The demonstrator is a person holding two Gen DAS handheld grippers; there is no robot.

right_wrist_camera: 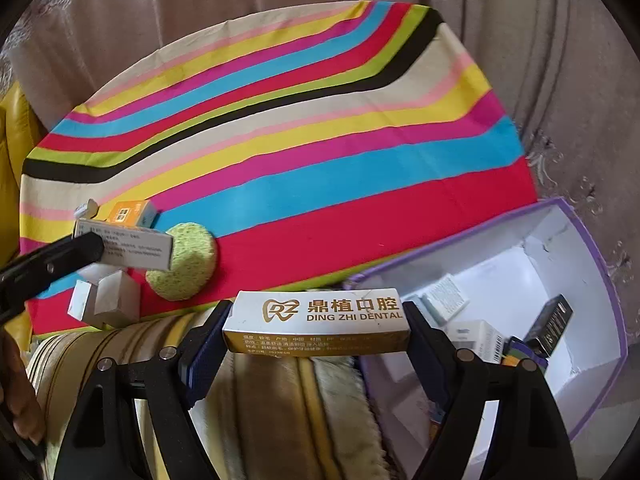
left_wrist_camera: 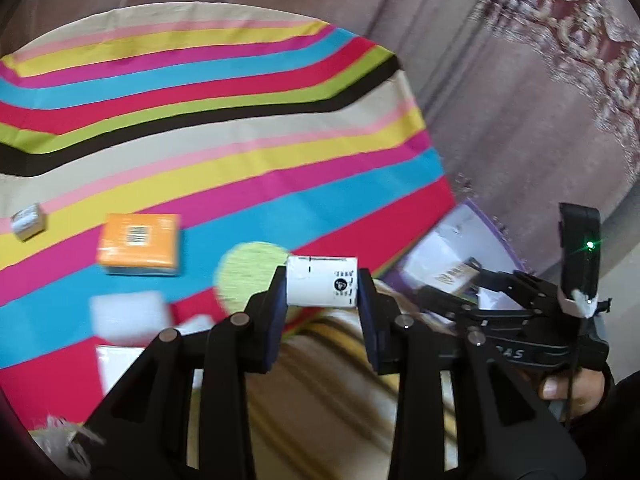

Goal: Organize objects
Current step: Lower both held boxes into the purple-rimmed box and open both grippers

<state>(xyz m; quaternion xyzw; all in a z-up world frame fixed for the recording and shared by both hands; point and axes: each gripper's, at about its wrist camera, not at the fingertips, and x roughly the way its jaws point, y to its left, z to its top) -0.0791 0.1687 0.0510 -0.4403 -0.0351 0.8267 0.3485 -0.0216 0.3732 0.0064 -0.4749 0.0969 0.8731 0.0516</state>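
beside the striped cloth's [right_wrist_camera: 304, 152] right edge, a purple-rimmed box [right_wrist_camera: 600, 264] with a white inside already holds several small packages, a pale one, a dark one and a white one with a barcode among them, so part of the sorting looks done. both grippers are loaded: the right gripper [right_wrist_camera: 316, 330] has its fingers clamped on the ends of a gold and white dental box [right_wrist_camera: 316, 318] printed "ding zhi dental", held level just left of the purple-rimmed box. the left gripper [left_wrist_camera: 322, 288] pinches a white carton [left_wrist_camera: 320, 286] with small black print across its width, above the cloth's near edge. left on the cloth toward its near left corner are an orange box [left_wrist_camera: 138, 250], a round green sponge [right_wrist_camera: 182, 264], a tiny pale box [left_wrist_camera: 27, 222] and a few white cartons [right_wrist_camera: 106, 298]. i judge the job partway through.
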